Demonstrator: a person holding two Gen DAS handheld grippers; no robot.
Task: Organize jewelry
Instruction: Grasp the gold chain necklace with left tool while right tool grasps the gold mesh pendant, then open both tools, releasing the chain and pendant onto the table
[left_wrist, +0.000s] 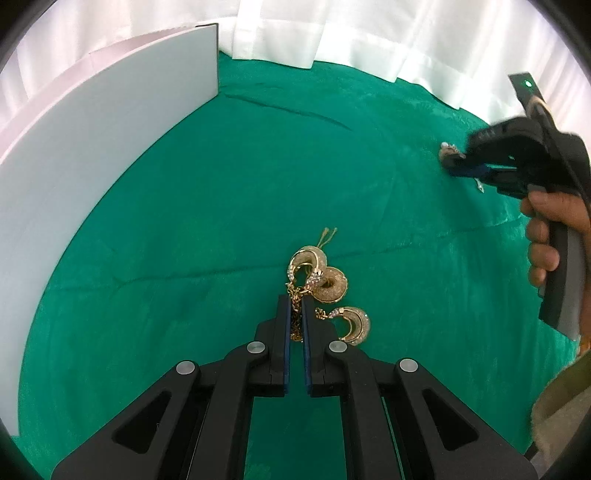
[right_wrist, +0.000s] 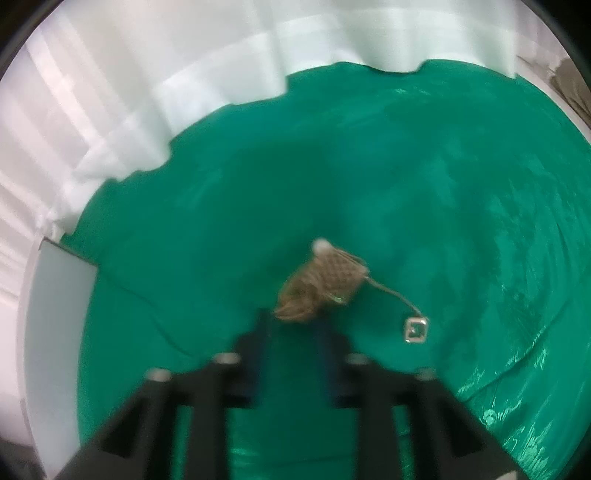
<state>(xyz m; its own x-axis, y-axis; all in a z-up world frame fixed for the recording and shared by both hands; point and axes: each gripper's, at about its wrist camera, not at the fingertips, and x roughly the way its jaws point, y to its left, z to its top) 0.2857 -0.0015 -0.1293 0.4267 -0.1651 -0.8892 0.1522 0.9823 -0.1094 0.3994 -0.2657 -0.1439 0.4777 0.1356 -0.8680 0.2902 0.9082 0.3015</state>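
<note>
Left claw (left_wrist: 295, 306) pinches a gold chain (left_wrist: 295, 317) narrowly; right claw (right_wrist: 293, 325) (blurred) gapes wide behind a mesh bracelet (right_wrist: 325, 284).

No text, label, brand, number or sign can be read in either view.
</note>
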